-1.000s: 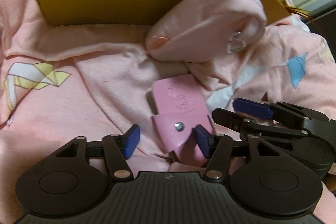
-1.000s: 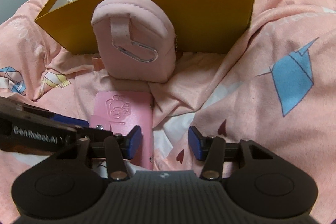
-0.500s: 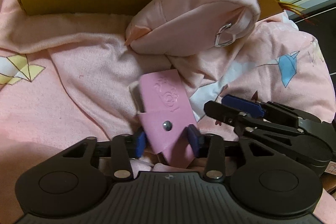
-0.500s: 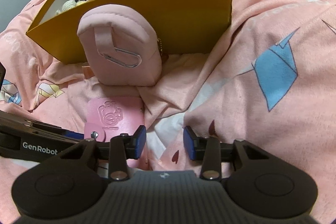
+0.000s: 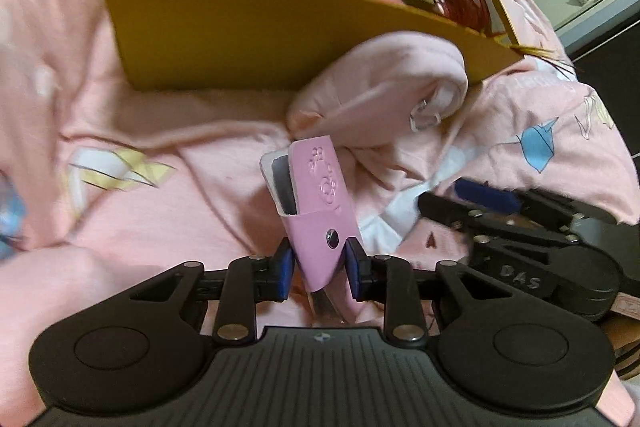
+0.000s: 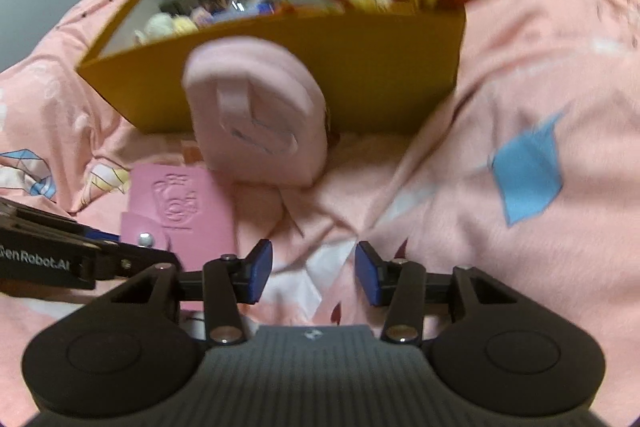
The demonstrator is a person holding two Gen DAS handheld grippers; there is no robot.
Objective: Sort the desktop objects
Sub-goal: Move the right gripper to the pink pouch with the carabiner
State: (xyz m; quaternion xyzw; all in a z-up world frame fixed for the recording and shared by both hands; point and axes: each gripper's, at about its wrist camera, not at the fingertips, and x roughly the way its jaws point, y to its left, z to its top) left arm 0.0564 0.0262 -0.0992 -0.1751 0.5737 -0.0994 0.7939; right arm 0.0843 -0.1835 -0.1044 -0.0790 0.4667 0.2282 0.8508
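A pink snap-button case with an embossed figure stands tilted up off the pink blanket, a dark card showing at its open top. My left gripper is closing, and its blue pads press on the case's lower end. The right wrist view shows the same case at the left. My right gripper hovers over the blanket just right of it, its jaws opening slightly with nothing between them. A soft pink pouch with a carabiner leans on the yellow box.
The yellow box is open at the top and holds several small items, among them plush toys, packets and red feathers. A rumpled pink blanket with origami prints covers everything around. The right gripper's fingers lie close to the right of the case.
The left jaws closed from wide apart onto the pink case and raised it off the blanket. Both views now look higher, into the box. The right gripper stayed almost in place.
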